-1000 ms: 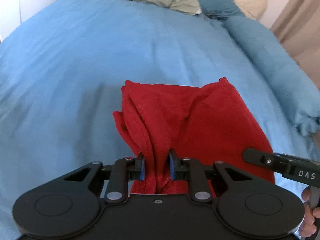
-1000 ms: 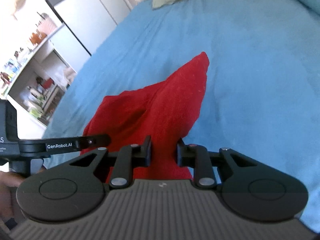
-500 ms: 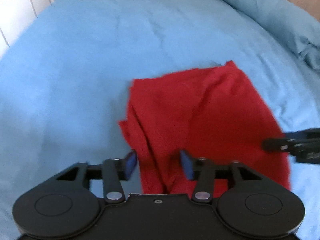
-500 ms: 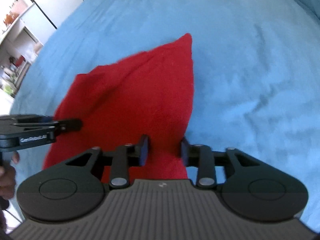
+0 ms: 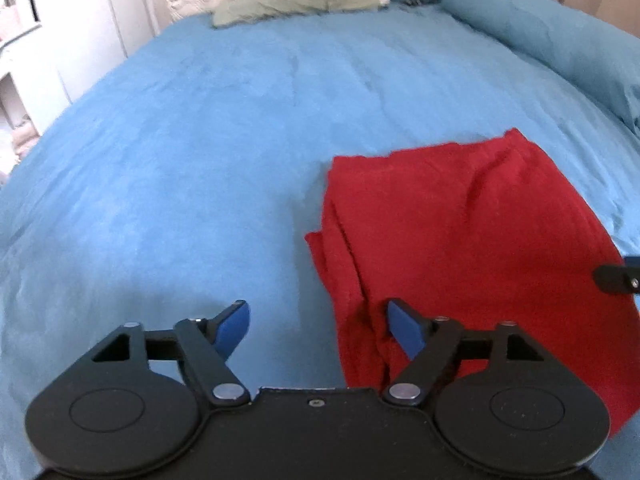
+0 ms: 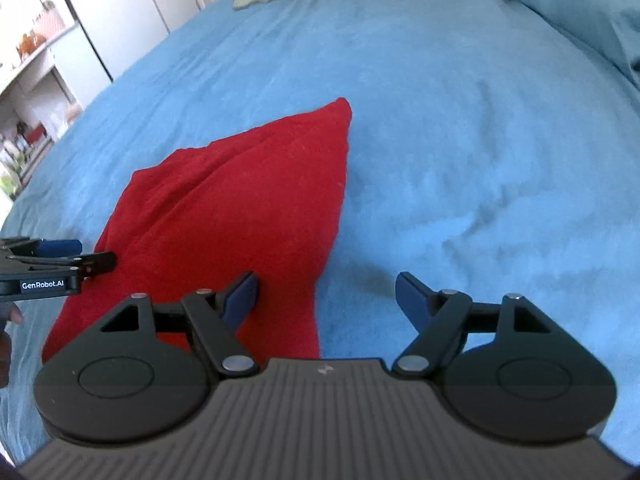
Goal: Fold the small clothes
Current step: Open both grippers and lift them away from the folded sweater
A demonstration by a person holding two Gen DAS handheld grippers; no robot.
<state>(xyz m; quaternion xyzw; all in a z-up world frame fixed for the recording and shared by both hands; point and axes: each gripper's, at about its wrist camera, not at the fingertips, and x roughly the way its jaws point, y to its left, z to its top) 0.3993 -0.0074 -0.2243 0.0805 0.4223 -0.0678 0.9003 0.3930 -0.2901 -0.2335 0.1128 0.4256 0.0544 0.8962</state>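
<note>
Left wrist view: the left gripper (image 5: 316,330) hangs with its blue pads spread wide and nothing between them, low over the blue bedspread (image 5: 208,152). The red garment (image 5: 460,248) lies to its right, folded over, with a bunched, layered edge along its near-left side. It looks soft, light and floppy, so I'd take it by a corner or hem. A green cloth (image 5: 296,0) and pillows sit far off at the head of the bed, and a rolled blue blanket (image 5: 560,44) runs down the right. None of that is in the way.

Right wrist view: the right gripper (image 6: 326,300) is wide apart too, empty, straddling the garment's near-right edge. The garment (image 6: 240,216) lies flat, one corner pointing away. The other gripper pokes in at far left, just beside the cloth.
</note>
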